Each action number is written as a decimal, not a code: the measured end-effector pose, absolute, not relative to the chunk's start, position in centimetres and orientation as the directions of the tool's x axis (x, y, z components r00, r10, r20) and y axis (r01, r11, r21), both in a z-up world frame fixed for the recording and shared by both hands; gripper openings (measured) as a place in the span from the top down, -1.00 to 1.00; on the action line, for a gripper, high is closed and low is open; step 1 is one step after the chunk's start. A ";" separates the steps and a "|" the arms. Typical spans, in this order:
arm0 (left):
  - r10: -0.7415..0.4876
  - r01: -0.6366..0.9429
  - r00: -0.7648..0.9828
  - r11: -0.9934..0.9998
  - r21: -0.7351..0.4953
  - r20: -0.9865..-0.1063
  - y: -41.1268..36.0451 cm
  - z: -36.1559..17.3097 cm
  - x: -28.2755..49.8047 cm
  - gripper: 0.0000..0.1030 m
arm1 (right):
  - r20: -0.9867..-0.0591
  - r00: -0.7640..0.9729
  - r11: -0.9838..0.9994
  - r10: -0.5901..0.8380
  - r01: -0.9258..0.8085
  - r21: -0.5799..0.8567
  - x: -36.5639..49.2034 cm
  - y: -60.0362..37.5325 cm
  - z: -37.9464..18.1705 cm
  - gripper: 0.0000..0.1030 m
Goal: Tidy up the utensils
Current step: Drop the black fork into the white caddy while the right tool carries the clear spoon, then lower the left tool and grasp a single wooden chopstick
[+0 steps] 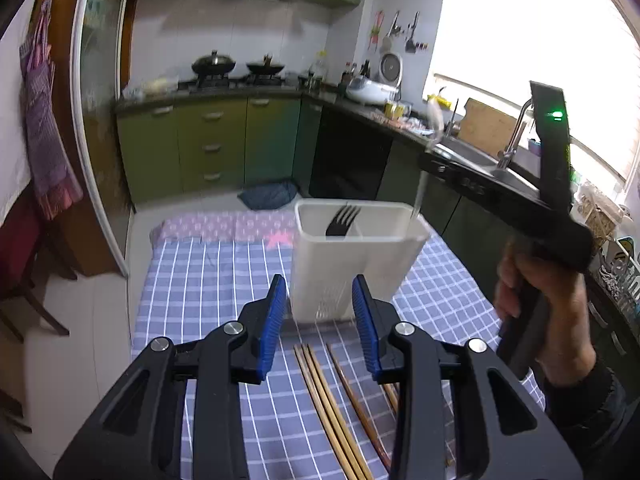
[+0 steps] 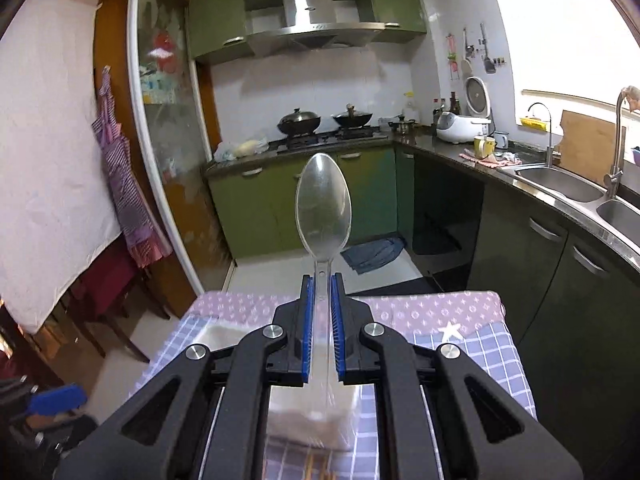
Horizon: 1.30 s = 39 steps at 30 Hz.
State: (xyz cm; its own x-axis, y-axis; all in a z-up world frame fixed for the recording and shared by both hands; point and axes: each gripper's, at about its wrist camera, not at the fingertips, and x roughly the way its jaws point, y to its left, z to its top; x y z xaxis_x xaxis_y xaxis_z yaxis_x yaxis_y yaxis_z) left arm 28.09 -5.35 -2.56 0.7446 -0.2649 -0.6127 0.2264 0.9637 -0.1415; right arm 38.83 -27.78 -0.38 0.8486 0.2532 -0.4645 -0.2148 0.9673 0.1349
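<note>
A: From the left wrist, how do the left tongs [image 1: 320, 300] stand?

B: Apart, with nothing between the blue pads. Just ahead of them a white utensil holder [image 1: 352, 264] stands upright on the checked cloth of the desk [image 1: 208, 280]. Its lower part sits in the gap between the tips, though I cannot tell whether the pads touch it.

A: What is inside it?

B: A black fork [image 1: 344, 220] stands in it, tines up. A clear spoon [image 1: 424, 172] dips its handle end at the far right corner of the holder; it is blurred, so how deep it goes is uncertain.

A: And closer to the tongs?

B: Several wooden chopsticks [image 1: 332, 412] lie on the cloth under and behind the tips, running towards the camera. Off to the right, a hand [image 1: 548, 312] grips the handle of the other black tool, raised above the desk.

A: Now the right wrist view.

B: The right tongs [image 2: 322, 320] are clamped on the handle of the clear spoon [image 2: 323, 208], which stands upright with its bowl above the tips and the rest of its handle running down between the pads. Below the tongs the white holder [image 2: 312, 420] shows, blurred, on the desk [image 2: 472, 344], with chopstick ends [image 2: 316, 468] at the bottom edge.
</note>
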 end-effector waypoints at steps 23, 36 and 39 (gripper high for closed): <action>-0.183 0.138 0.479 0.982 -0.132 -0.858 -5.2 -9.8 27.9 0.23 | -0.650 0.690 0.943 0.317 -0.303 0.138 31.2 -30.0 -1.5 0.14; -0.144 0.060 0.257 0.989 -0.133 -0.956 -7.5 -16.6 32.1 0.59 | -0.785 0.548 0.946 0.288 -0.289 0.145 29.5 -33.9 -8.2 0.10; -0.111 0.043 0.249 0.994 -0.104 -0.962 -7.7 -16.9 32.6 0.68 | -0.793 0.534 0.945 0.292 -0.288 0.153 29.4 -34.2 -9.1 0.10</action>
State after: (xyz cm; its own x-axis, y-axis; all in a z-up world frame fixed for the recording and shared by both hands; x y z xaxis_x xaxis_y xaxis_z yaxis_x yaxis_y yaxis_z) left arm 32.59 -7.68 -16.94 0.2486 -0.1113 -0.9622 0.0429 0.9937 -0.1038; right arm 29.40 -34.23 -9.07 0.5345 0.2917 -0.7932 -0.2885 0.9451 0.1532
